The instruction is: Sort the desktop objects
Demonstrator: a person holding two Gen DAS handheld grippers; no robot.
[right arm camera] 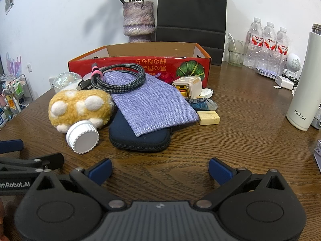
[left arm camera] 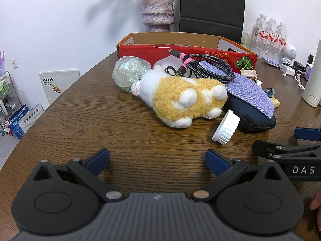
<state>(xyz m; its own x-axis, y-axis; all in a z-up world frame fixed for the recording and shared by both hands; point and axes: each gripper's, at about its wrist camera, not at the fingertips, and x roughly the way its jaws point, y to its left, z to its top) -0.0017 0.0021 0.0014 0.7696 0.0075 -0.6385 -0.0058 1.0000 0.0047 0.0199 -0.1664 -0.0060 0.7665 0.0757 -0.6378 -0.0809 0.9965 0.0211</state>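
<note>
A yellow and white plush toy (left arm camera: 180,98) (right arm camera: 80,108) lies on the wooden table (left arm camera: 100,120), with a white ribbed cap (left arm camera: 226,128) (right arm camera: 83,138) beside it. A purple cloth pouch (right arm camera: 152,106) rests on a dark blue zip case (right arm camera: 140,140), and a coiled braided cable (right arm camera: 120,78) lies on top. A red cardboard box (right arm camera: 140,64) stands open behind the pile. A small cube charger (right arm camera: 188,86) and an eraser (right arm camera: 208,117) sit to the right. My left gripper (left arm camera: 157,160) and right gripper (right arm camera: 160,170) hover open, side by side, in front of the pile, holding nothing.
A purple vase (right arm camera: 139,20) and a black paper bag (right arm camera: 190,16) stand behind the box. Water bottles (right arm camera: 268,44), a glass (right arm camera: 236,50), a white flask (right arm camera: 305,84) and a small white robot figure (right arm camera: 293,64) occupy the right side. A clear crinkled bag (left arm camera: 128,74) lies left of the plush.
</note>
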